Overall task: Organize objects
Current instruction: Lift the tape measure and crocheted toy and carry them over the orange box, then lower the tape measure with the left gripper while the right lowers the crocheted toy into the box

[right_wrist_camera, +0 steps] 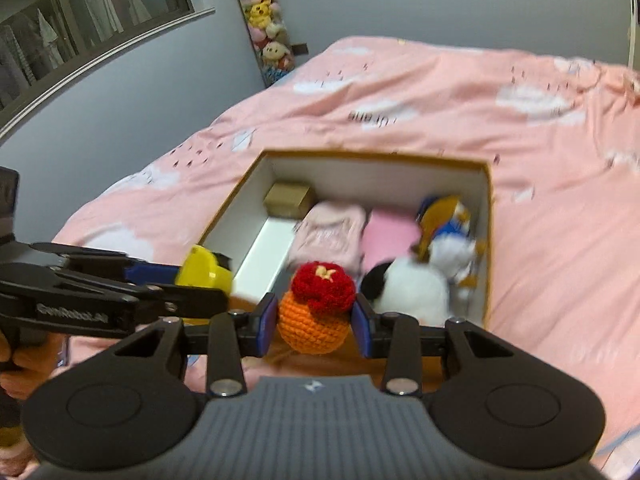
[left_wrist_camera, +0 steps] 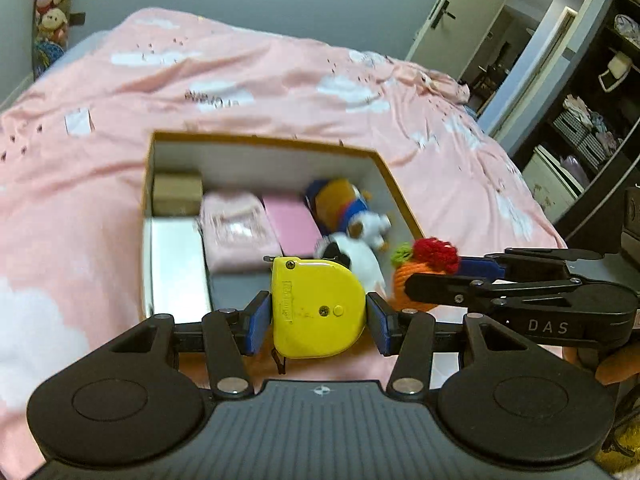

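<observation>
I see the pink bed (left_wrist_camera: 280, 80) carrying an open box (left_wrist_camera: 264, 142) of toys. My left tool (left_wrist_camera: 319, 314) pinches a yellow tape measure (left_wrist_camera: 316, 304) at the box's near edge. My right tool (right_wrist_camera: 314, 320) pinches an orange crocheted ball (right_wrist_camera: 312, 320) just beside it.

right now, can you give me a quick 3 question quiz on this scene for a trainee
1. True or false: the left gripper holds the yellow plastic tape measure.
2. What does the right gripper hold? A) a pink folded cloth B) the orange crocheted ball with a red top C) a brown cardboard cube
3. Fill in: the open white-lined cardboard box sits on a pink ____ with white clouds.

Key: 1 true; 2 B; 3 bedspread.
</observation>
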The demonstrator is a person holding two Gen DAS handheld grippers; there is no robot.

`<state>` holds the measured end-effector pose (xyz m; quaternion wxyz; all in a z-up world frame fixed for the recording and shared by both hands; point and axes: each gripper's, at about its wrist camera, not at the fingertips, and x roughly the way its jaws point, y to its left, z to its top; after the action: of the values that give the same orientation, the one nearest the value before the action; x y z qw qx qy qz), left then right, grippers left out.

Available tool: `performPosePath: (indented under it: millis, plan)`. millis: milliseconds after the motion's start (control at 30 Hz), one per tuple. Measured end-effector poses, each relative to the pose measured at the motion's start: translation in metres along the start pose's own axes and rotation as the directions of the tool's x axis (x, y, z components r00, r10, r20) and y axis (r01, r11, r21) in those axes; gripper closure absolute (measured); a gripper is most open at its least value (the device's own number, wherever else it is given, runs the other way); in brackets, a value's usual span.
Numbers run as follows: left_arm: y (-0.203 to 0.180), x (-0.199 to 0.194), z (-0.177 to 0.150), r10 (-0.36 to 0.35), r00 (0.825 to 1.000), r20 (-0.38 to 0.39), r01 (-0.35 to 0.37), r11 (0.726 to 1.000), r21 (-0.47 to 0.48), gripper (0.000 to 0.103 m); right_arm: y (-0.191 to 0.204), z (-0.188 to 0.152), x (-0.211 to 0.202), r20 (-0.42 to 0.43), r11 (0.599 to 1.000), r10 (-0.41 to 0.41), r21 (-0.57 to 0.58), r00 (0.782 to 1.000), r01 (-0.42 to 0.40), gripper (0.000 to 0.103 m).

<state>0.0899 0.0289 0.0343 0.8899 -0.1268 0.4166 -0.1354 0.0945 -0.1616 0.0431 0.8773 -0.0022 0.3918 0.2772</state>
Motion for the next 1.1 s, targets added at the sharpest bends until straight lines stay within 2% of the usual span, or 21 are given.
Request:
performPosePath:
  millis: [200,300,467,633,833,933,1000,1100]
  plan:
    - [0.015,0.025,0.032,-0.036,0.999,-0.016,0.035,0.999,-0.039,0.045,-0.027,0.030,0.022,-0.005,0.999,-0.052,0.007,0.999,0.052,0.061]
    - [0.016,0.044,0.038,-0.057,0.997,-0.051,0.054,0.997,-0.055,0.045,-0.040,0.038,0.035,-0.057,0.996,-0.094,-0.014,0.994,0.093,0.061]
    - [0.013,0.071,0.040,-0.082,0.991,-0.104,0.076,0.995,-0.059,0.045,-0.043,0.030,0.055,-0.127,0.960,-0.224,-0.201,0.966,0.196,0.061]
    - [0.011,0.090,0.045,-0.093,0.986,-0.136,0.085,0.994,-0.063,0.045,-0.036,0.017,0.071,-0.135,0.889,-0.314,-0.388,0.940,0.242,0.061]
    - [0.015,0.111,0.053,-0.082,0.982,-0.173,0.070,0.995,-0.074,0.045,-0.043,0.013,0.089,-0.173,0.860,-0.344,-0.452,0.923,0.236,0.061]
    - [0.017,0.119,0.057,-0.071,0.980,-0.188,0.057,0.995,-0.077,0.045,-0.045,0.014,0.088,-0.178,0.873,-0.321,-0.437,0.930,0.217,0.051]
    - [0.017,0.126,0.060,-0.053,0.978,-0.202,0.038,0.996,-0.079,0.045,-0.044,0.018,0.084,-0.170,0.886,-0.295,-0.416,0.940,0.203,0.040]
    - [0.020,0.136,0.062,-0.041,0.973,-0.225,0.023,0.996,-0.085,0.045,-0.041,0.023,0.076,-0.132,0.894,-0.287,-0.394,0.949,0.215,0.037]
